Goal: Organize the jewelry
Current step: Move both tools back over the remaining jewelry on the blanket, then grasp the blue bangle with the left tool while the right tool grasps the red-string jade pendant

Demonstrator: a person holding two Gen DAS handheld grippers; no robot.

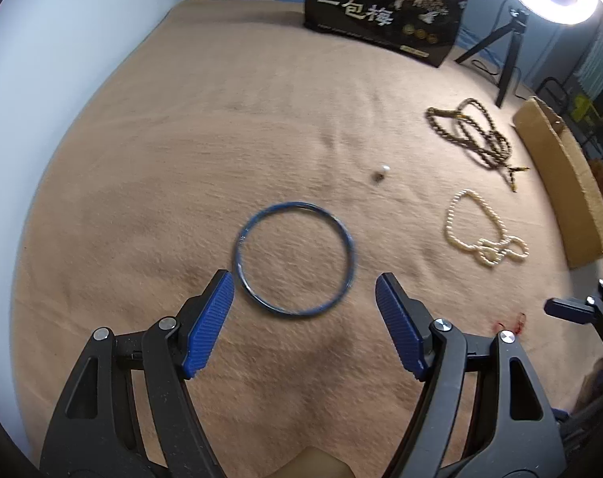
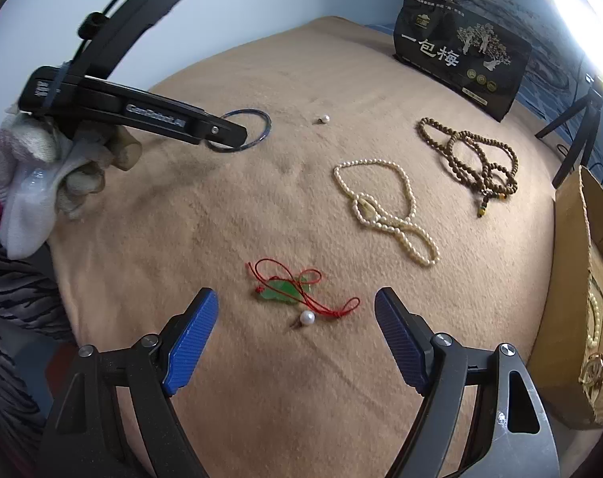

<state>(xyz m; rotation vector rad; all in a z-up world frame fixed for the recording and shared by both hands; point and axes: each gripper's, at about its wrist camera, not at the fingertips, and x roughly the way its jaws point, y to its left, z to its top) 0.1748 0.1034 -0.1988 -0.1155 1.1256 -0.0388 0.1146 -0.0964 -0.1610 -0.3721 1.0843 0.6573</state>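
Bangle (image 1: 294, 257) in blue lies flat on the tan blanket (image 1: 182, 159) between the spread tips of the left tongs (image 1: 304, 294). Right tongs (image 2: 295, 308), also spread, hang over the green pendant (image 2: 285, 292). Closing on the thin flat bangle may pinch blanket instead, or skid it away.

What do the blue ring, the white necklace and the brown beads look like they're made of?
The blue ring is a thin, stiff hoop, likely metal or glass: its rim glints. The white necklace looks like small pearls or imitations, cream with a soft sheen. The brown beads look wooden: matte, with uneven tan and dark tones.
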